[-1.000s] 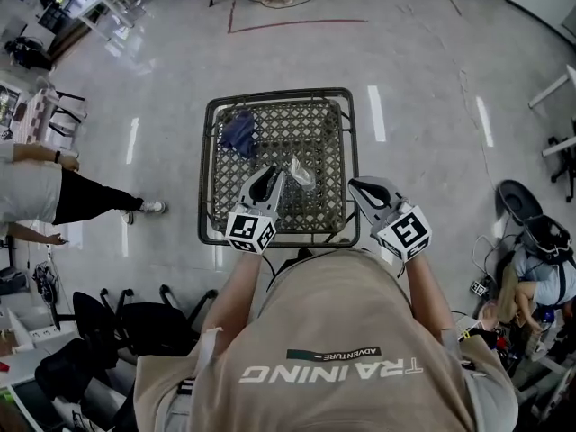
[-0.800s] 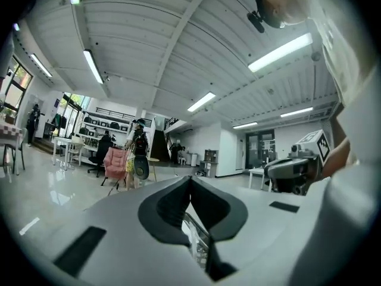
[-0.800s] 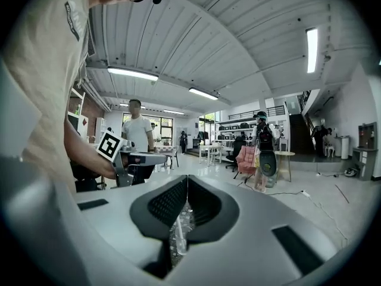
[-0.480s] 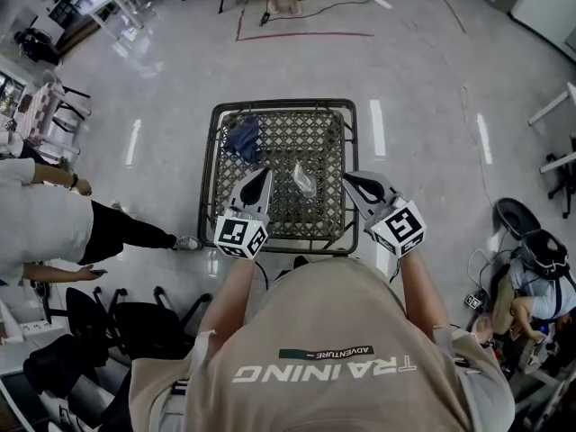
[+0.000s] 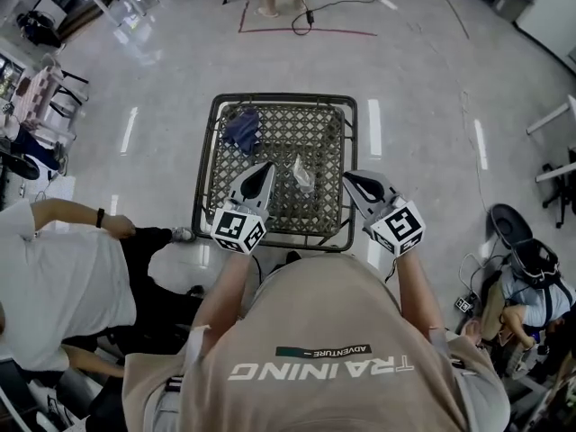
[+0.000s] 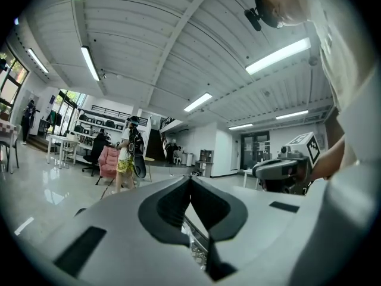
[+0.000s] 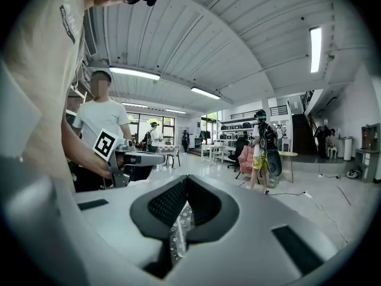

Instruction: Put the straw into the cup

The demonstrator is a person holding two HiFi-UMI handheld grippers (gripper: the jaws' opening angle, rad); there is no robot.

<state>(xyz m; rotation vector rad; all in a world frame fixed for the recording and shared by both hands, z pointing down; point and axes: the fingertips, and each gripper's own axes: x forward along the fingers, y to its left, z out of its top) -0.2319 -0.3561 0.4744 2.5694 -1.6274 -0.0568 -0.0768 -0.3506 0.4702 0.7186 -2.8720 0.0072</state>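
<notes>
On my left, the left gripper [image 5: 266,167] hangs over the near part of the mesh worktop [image 5: 297,129], its fingers pressed together on nothing. Just right of it the clear cup [image 5: 303,175] sits on the mesh. Beyond the cup, the right gripper [image 5: 349,179] has its fingers closed and empty too; I cannot pick out the straw.

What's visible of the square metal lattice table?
The square metal lattice table has a dark wire frame with rounded corners and a pale lattice top. It stands on glossy grey floor. A crumpled blue cloth lies at its far left corner, a clear plastic cup near the middle. The left hand-held gripper and right hand-held gripper hang over its near edge, jaws together.
</notes>
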